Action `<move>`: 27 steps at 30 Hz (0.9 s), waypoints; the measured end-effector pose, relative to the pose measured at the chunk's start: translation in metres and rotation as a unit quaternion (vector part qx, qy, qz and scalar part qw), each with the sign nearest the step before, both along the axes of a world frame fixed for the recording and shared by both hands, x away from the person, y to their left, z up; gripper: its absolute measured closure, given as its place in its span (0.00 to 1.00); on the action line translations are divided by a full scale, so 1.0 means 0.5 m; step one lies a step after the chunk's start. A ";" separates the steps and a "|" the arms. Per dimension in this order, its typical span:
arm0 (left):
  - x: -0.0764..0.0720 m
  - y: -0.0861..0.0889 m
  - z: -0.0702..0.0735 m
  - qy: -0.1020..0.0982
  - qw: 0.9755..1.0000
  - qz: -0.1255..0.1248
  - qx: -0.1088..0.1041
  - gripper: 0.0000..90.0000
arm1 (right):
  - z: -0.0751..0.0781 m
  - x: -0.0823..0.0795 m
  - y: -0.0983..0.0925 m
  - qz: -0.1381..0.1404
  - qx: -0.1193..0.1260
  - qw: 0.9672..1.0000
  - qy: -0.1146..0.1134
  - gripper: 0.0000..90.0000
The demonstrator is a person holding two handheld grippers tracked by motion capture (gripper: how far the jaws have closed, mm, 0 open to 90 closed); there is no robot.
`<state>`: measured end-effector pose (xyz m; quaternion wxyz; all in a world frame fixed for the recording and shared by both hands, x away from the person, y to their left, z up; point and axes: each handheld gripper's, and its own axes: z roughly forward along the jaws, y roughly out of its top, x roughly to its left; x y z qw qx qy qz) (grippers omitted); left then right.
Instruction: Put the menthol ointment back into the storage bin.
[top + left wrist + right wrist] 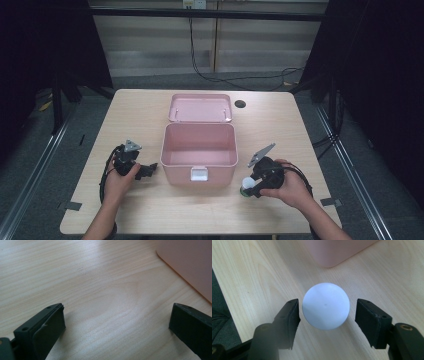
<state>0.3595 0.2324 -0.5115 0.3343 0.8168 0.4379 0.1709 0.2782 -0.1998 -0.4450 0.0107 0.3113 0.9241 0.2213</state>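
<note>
While right gripper [325, 322] straddles white ball [326, 305] on surface [257, 272] by pink box [199, 145], jaws apart, not pinching; ball looks light, smooth, rolls easily, grip across middle. Left gripper [116, 327] wide open, empty.

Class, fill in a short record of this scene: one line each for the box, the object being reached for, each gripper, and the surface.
box: pink box, lid open, nothing seen inside
object: white round cap on a green base, right of the box
right gripper: open, fingers either side of the cap, gaps visible
left gripper: open, nothing between its fingers, left of the box
surface: light wooden table
</note>
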 end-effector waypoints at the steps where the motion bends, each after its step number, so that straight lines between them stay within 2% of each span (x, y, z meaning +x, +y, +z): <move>1: 0.000 0.000 0.000 0.000 1.000 0.000 0.000 0.00 | -0.002 0.001 0.001 0.002 -0.003 1.000 0.000 0.41; 14: 0.000 0.000 0.000 0.001 1.000 0.000 -0.001 0.00 | -0.010 0.009 0.016 0.013 -0.026 1.000 0.007 0.47; 23: 0.000 0.000 0.000 0.000 1.000 0.000 0.000 0.00 | -0.009 0.013 0.024 0.022 -0.029 0.999 0.006 0.54; 27: 0.000 0.000 0.000 0.000 1.000 0.000 0.000 0.00 | -0.005 0.012 0.028 0.024 -0.043 0.999 0.006 0.56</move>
